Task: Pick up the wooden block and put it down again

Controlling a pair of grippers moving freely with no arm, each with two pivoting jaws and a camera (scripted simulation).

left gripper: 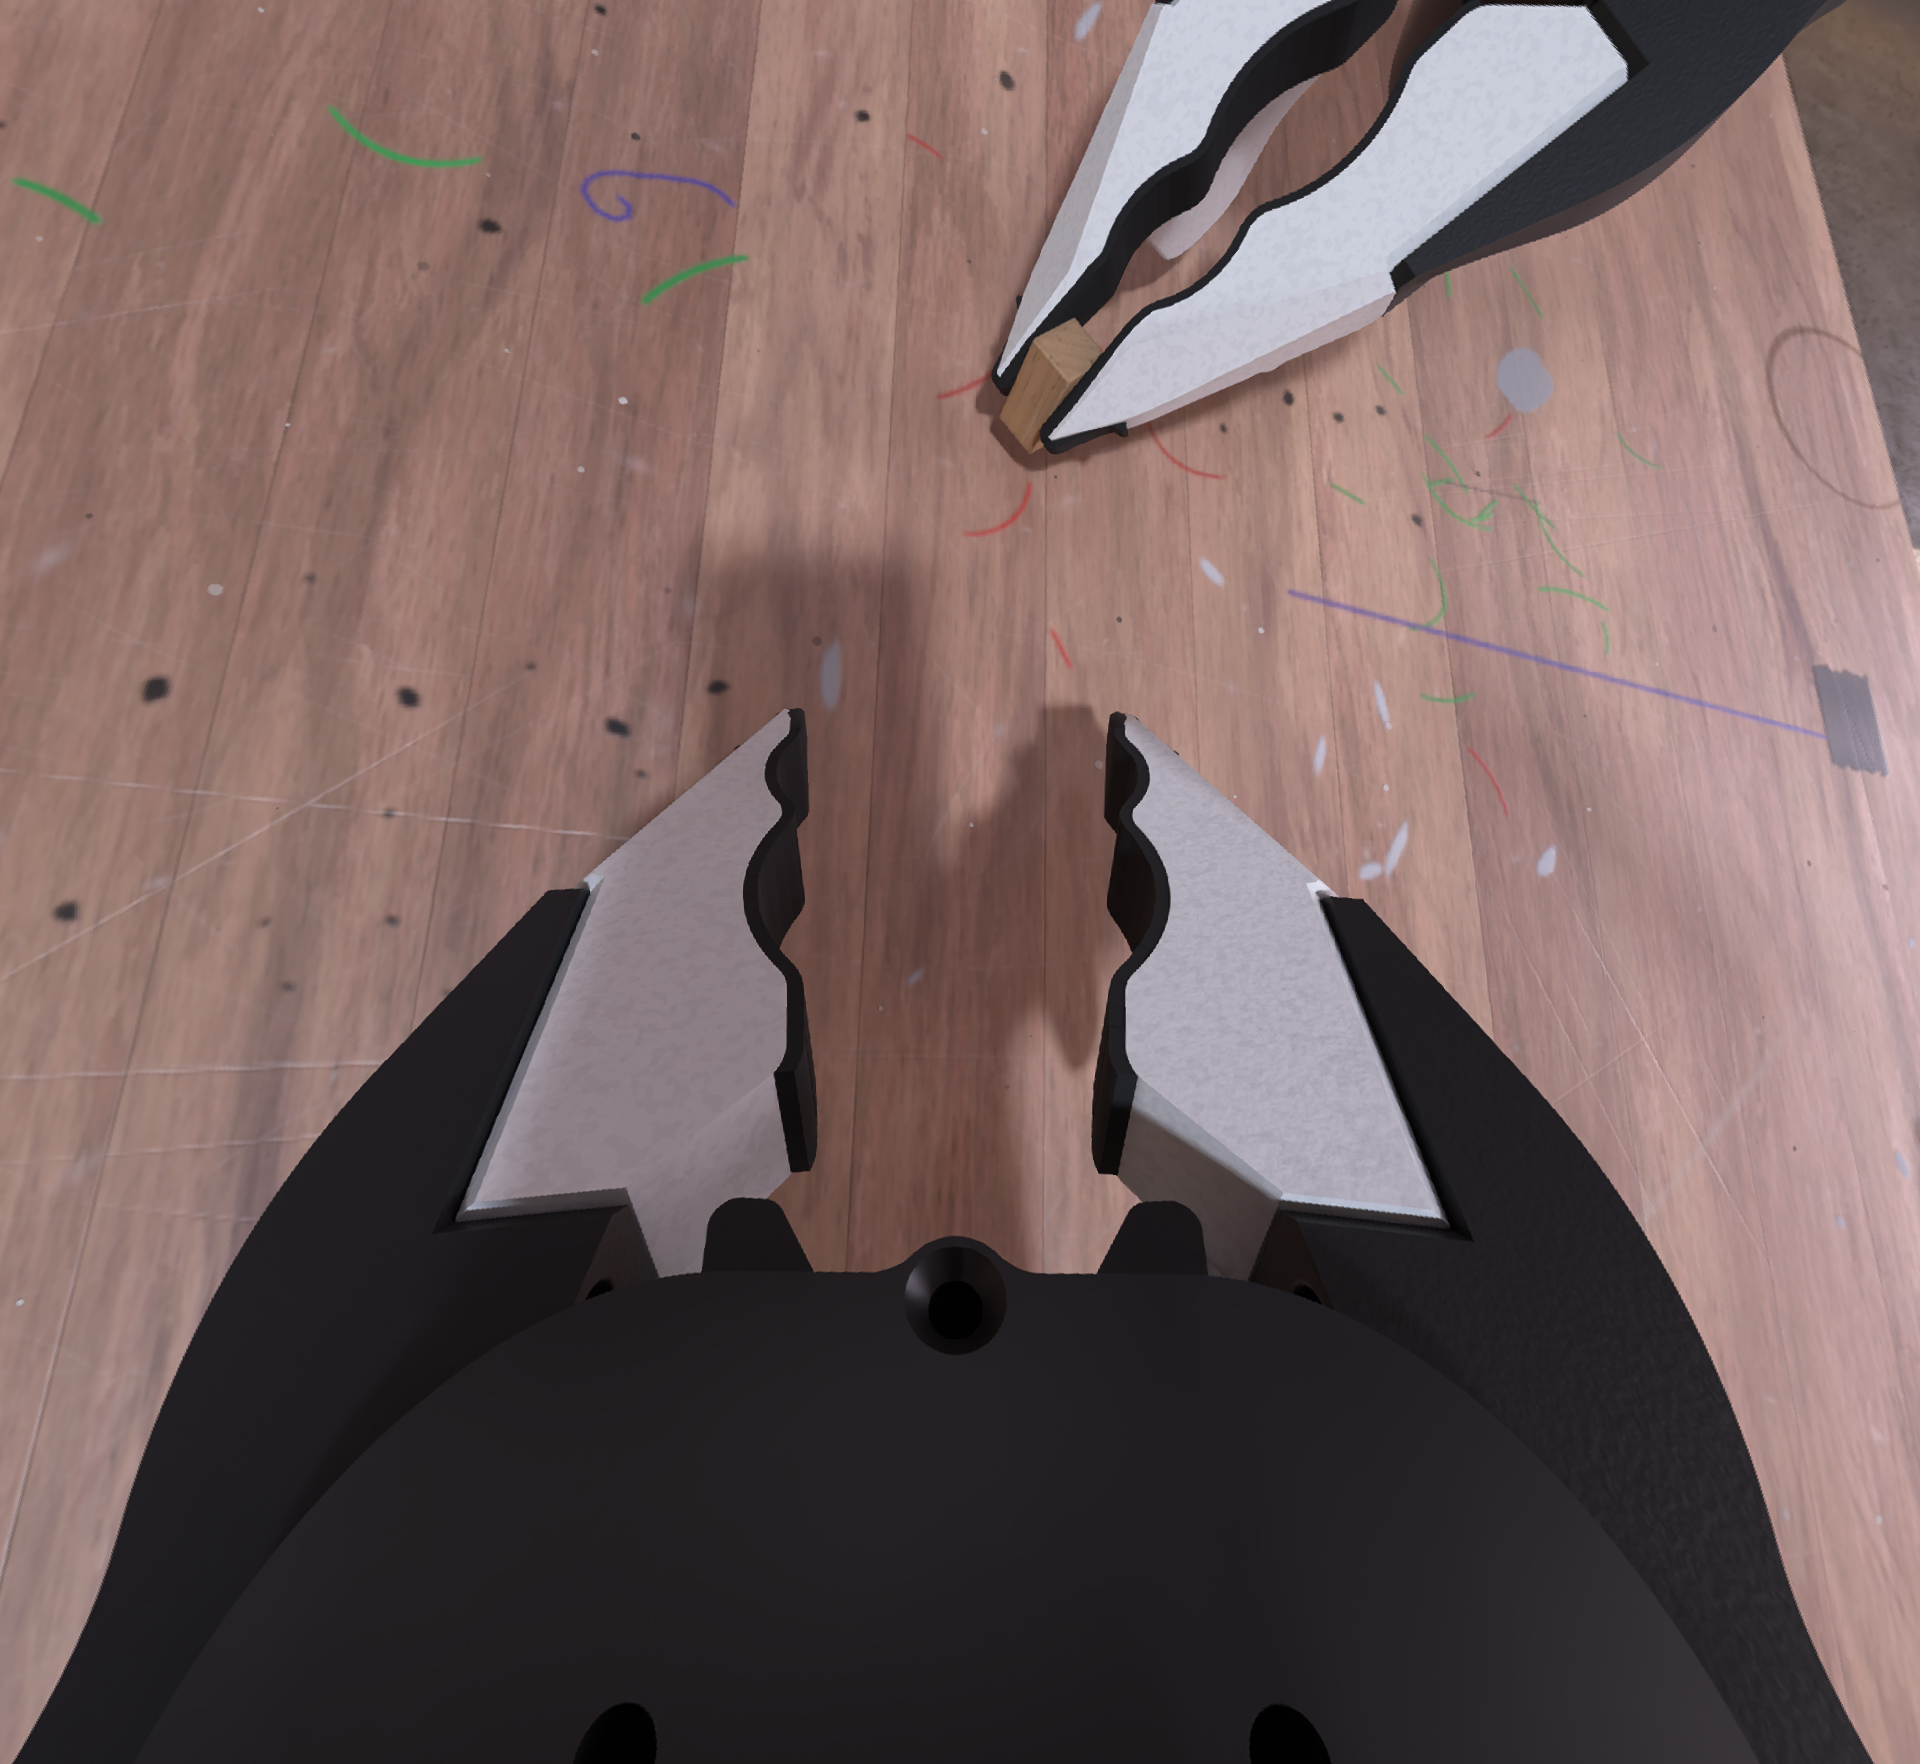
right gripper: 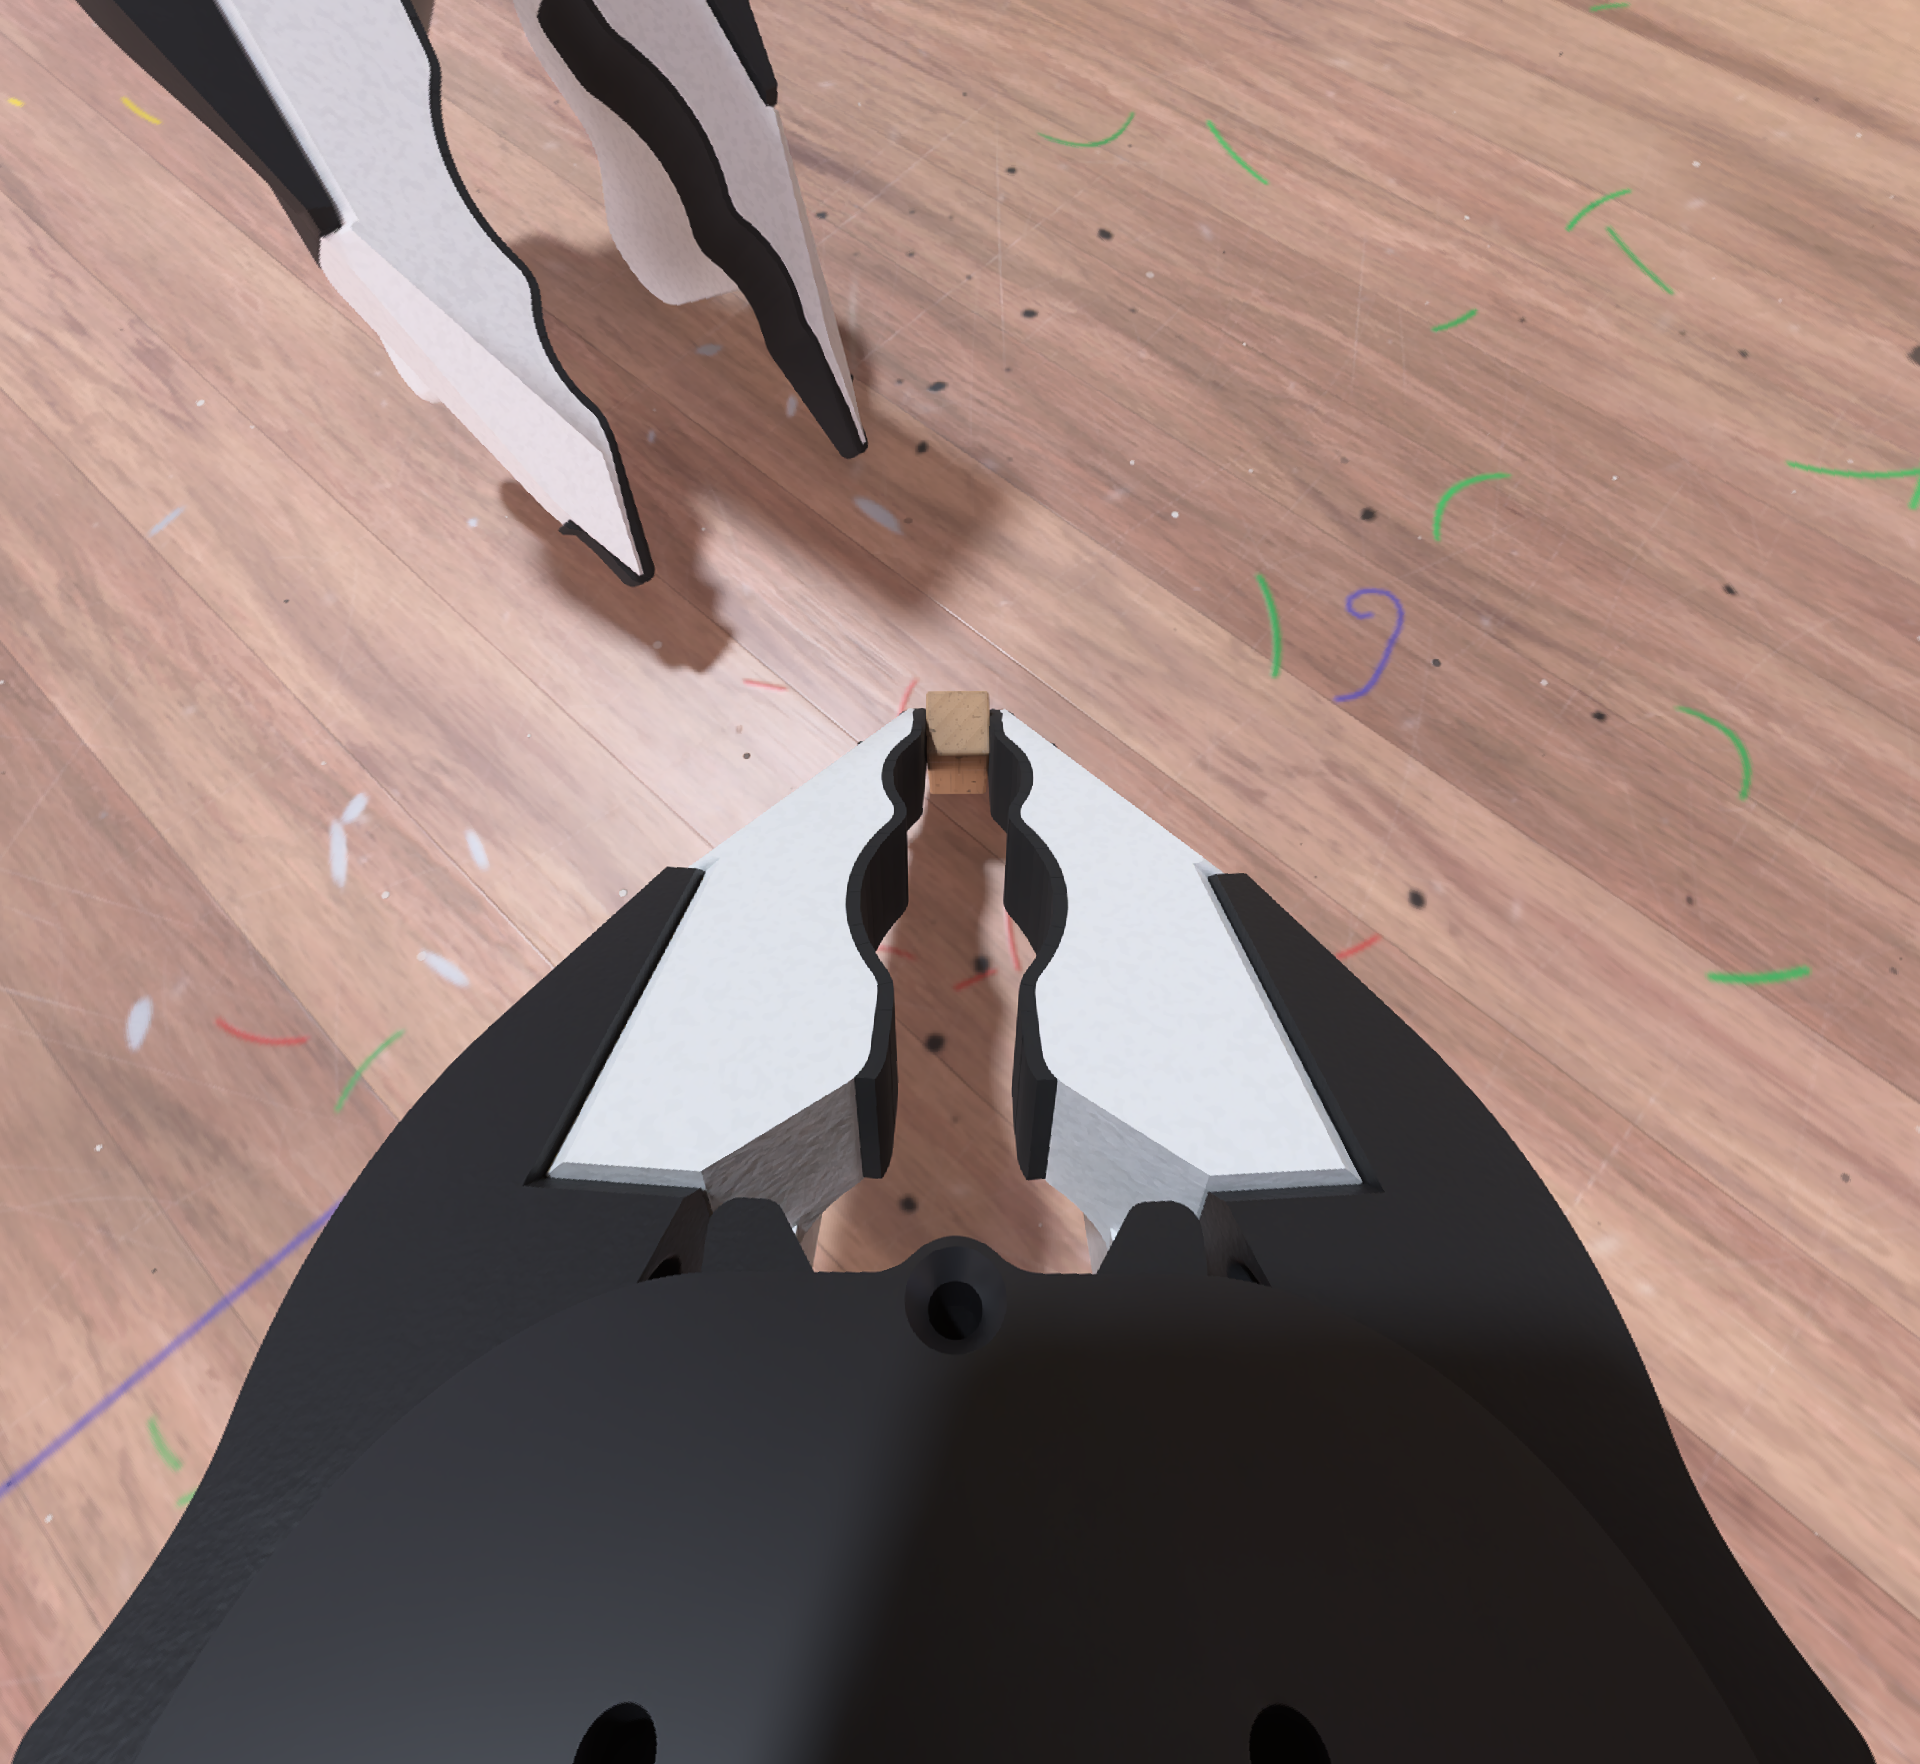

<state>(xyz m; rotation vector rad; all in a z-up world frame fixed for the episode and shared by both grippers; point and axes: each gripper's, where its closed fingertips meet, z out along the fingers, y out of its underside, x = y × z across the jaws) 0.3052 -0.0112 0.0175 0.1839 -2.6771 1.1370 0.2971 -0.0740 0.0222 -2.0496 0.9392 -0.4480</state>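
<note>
Scribbled wooden table (left gripper: pixel 416 519) is carrying everything | right gripper (right gripper: pixel 958 722) jaws are pinching the wooden block (right gripper: pixel 956 722) at the tips, low at the table | left gripper (left gripper: pixel 956 722) jaws are standing wide, empty | step: grasp, probably; next is calling for a steady lift.

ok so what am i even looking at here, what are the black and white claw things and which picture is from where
Each claw is a hand-held gripper: a black body with two white fingers that pinch things. Each picture comes from a camera on one gripper, looking along its own fingers.

In the left wrist view, the left hand-held gripper fills the bottom, fingers apart and holding nothing. In the right wrist view, the right hand-held gripper has its fingertips closed on a small light-brown wooden block. Each gripper also shows farther off in the other's picture.

Below is a brown wooden plank tabletop marked with coloured scribbles and dark specks. Whether the block touches it is hard to tell.
</note>
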